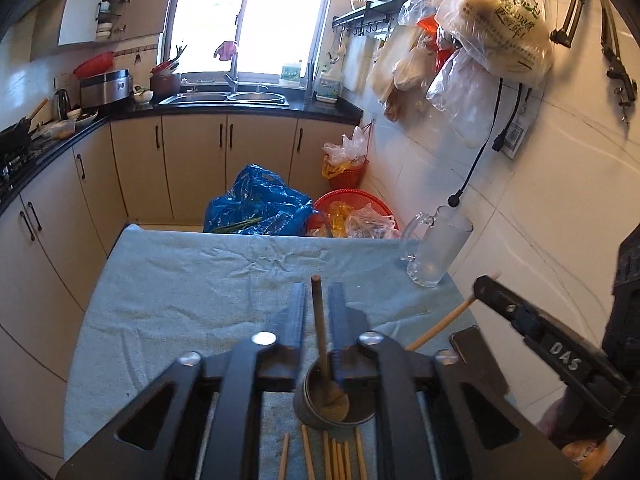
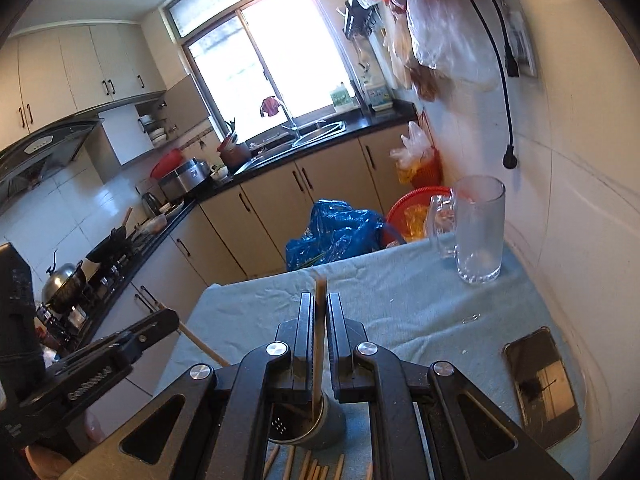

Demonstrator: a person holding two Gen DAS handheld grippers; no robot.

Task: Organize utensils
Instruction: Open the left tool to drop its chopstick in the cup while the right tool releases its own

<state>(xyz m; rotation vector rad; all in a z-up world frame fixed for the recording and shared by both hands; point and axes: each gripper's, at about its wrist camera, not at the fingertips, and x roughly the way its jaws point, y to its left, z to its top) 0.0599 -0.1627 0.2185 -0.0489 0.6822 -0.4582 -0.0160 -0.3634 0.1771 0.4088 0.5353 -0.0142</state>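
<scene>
A grey metal utensil holder (image 1: 328, 400) stands on the blue cloth, close under both grippers; it also shows in the right wrist view (image 2: 312, 424). My left gripper (image 1: 318, 304) is slightly parted around a dark wooden chopstick (image 1: 320, 320) whose lower end rests in the holder. My right gripper (image 2: 319, 312) is shut on a light wooden chopstick (image 2: 319, 344) that reaches down into the holder. Several loose chopsticks (image 1: 336, 456) lie on the cloth in front of the holder and also show in the right wrist view (image 2: 308, 468).
A clear glass mug (image 2: 478, 228) stands at the table's far right corner by the tiled wall. A phone (image 2: 542, 384) lies on the cloth at the right. Blue bag (image 1: 260, 204) and red baskets (image 1: 356, 208) sit on the floor beyond the table.
</scene>
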